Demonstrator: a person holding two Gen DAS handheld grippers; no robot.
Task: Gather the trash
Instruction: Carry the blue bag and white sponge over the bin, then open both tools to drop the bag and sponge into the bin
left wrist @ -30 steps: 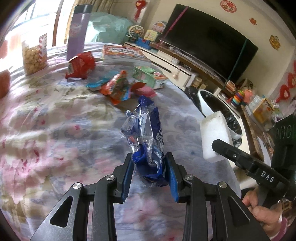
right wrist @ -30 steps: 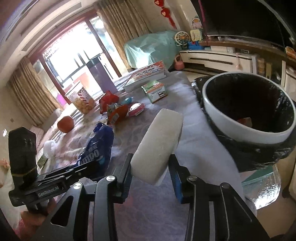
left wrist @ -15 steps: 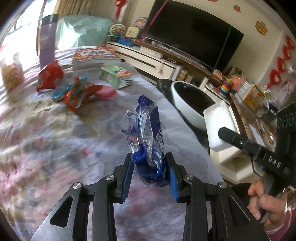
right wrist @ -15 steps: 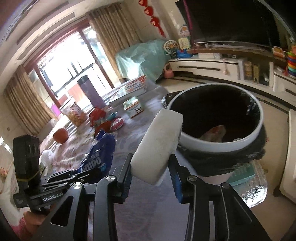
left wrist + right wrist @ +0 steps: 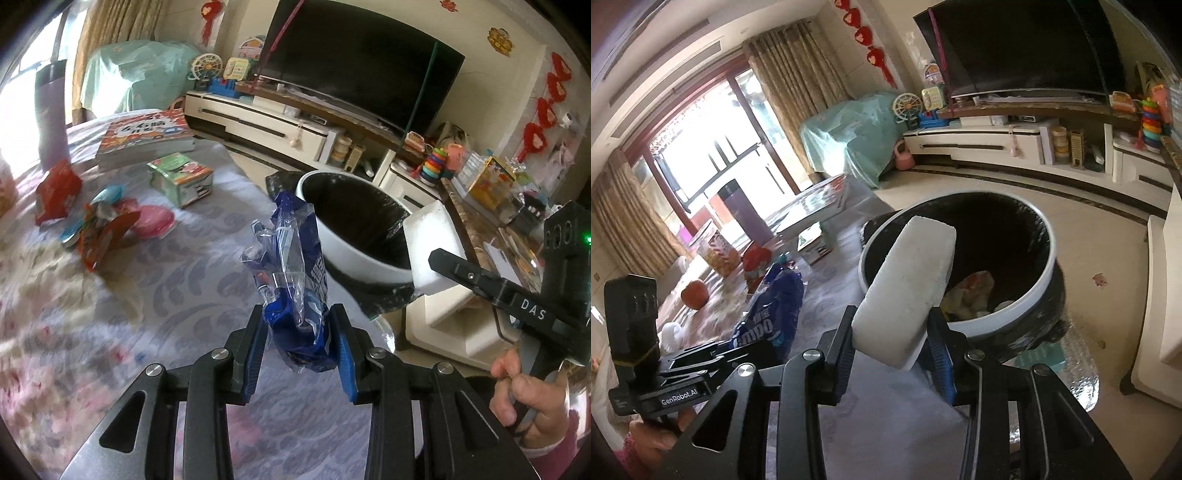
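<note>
Both jaws clamped — left gripper (image 5: 298, 345) on blue wrapper (image 5: 295, 280), right gripper (image 5: 892, 349) on white foam block (image 5: 908, 291) — poised near the bin (image 5: 1015, 306) for dropping.

Hidden, cropped and blurred parts at the bin

The white foam block (image 5: 905, 291) covers the near-left rim of the trash bin (image 5: 1047, 266), and its lower end sits hidden between the right gripper (image 5: 892, 354) fingers. The blue wrapper (image 5: 295, 288) hides part of the bin's left wall in the left wrist view; its print is too crumpled to read. The tablecloth (image 5: 74, 314) blurs toward the left edge, where a red packet (image 5: 55, 192) shows no legible label.
</note>
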